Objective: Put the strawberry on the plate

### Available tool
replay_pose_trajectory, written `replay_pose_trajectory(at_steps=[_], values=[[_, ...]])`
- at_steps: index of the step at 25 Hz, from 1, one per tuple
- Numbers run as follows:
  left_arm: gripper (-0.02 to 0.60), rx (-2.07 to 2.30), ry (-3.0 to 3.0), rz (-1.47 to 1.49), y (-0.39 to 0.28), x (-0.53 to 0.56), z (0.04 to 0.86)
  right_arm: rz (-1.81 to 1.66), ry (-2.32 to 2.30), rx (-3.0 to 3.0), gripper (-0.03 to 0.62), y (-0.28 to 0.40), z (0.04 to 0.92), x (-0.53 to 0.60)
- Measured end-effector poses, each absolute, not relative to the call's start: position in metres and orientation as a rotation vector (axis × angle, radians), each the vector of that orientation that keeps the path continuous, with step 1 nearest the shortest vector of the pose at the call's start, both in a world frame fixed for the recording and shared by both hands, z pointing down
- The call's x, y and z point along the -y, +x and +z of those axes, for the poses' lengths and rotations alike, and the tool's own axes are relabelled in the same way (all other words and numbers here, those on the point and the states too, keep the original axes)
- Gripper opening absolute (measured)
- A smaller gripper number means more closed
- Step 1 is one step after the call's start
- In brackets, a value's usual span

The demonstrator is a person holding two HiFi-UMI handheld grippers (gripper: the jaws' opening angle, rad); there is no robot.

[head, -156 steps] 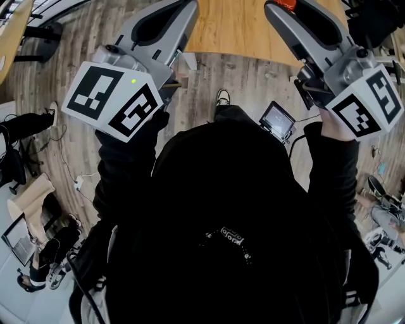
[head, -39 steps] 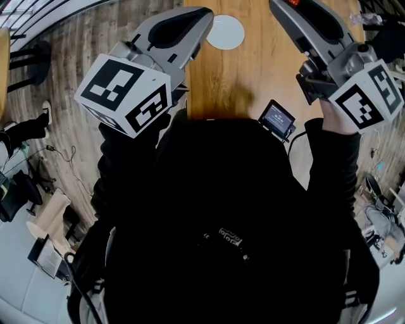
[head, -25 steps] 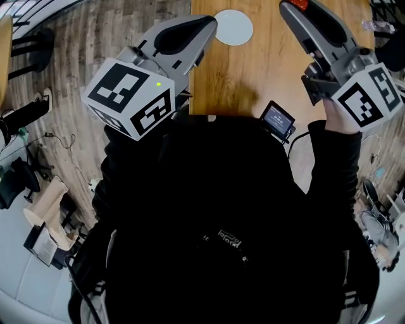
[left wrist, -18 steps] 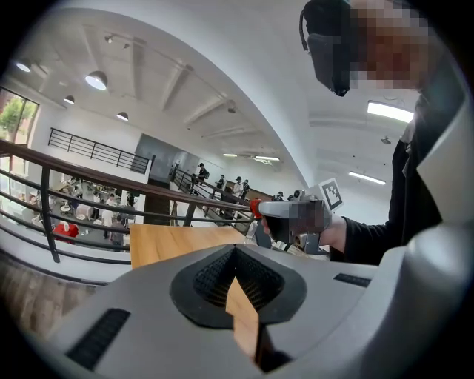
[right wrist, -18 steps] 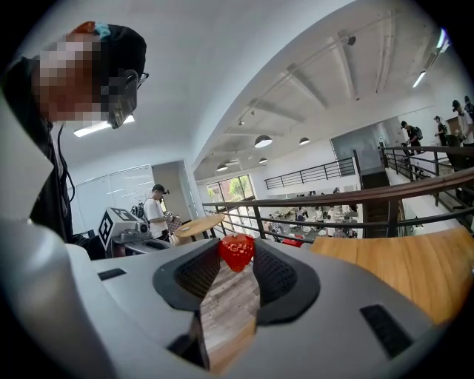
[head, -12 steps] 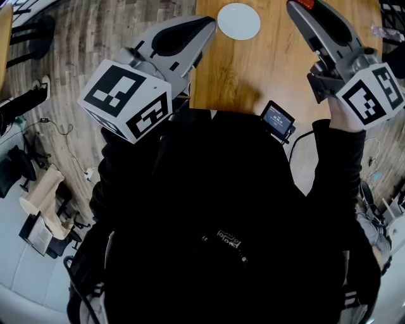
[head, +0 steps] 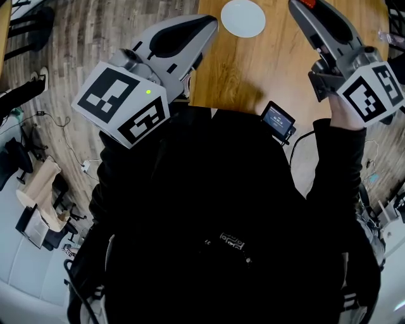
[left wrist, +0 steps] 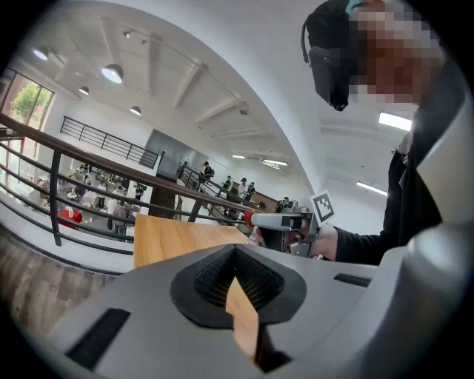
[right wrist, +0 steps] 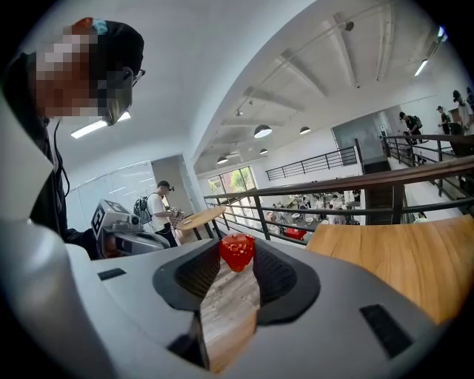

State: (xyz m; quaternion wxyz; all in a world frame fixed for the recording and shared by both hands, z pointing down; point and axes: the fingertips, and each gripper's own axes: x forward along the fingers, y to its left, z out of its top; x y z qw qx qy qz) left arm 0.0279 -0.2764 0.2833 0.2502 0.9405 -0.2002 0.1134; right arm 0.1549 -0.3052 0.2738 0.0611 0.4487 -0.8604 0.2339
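A white plate [head: 243,17] lies on the wooden table [head: 278,63], far from the near edge. My right gripper [head: 302,6] is raised over the table's right side, shut on a red strawberry [right wrist: 236,252] pinched between its jaw tips; the strawberry [head: 308,3] peeps in at the head view's top edge. My left gripper [head: 209,24] hovers at the table's left edge, short and left of the plate. In the left gripper view, the left gripper [left wrist: 235,250] has its tips together and nothing between them. That view also shows the right gripper [left wrist: 285,220] across from it.
A small screen device [head: 277,118] hangs at the person's chest by the table's near edge. Plank floor [head: 95,31] lies left of the table, with chairs and bags further left. A railing [right wrist: 333,192] runs beyond the table, and a person with a backpack [right wrist: 157,207] stands behind the left gripper.
The person has stepped up to the table, and the plate has come into the head view. Both grippers stay raised, the right one still holding the strawberry.
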Motion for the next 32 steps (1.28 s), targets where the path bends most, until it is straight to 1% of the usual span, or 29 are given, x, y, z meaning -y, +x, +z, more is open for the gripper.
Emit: replay_pose_trajectory(at_steps=[11, 24, 32], values=[[0.005, 0.567, 2.544, 0.25, 0.021, 0.274, 0.279, 0.762, 1.313, 2.584, 0.15, 0.147, 0.302, 0.317], [0.005, 0.515, 2.518, 0.199, 0.034, 0.245, 0.291, 0.883, 1.271, 2.439, 0.15, 0.159, 0.395, 0.314], [0.005, 0.457, 2.513, 0.225, 0.041, 0.222, 0.289, 0.97, 1.249, 2.395, 0.15, 0.159, 0.427, 0.315]])
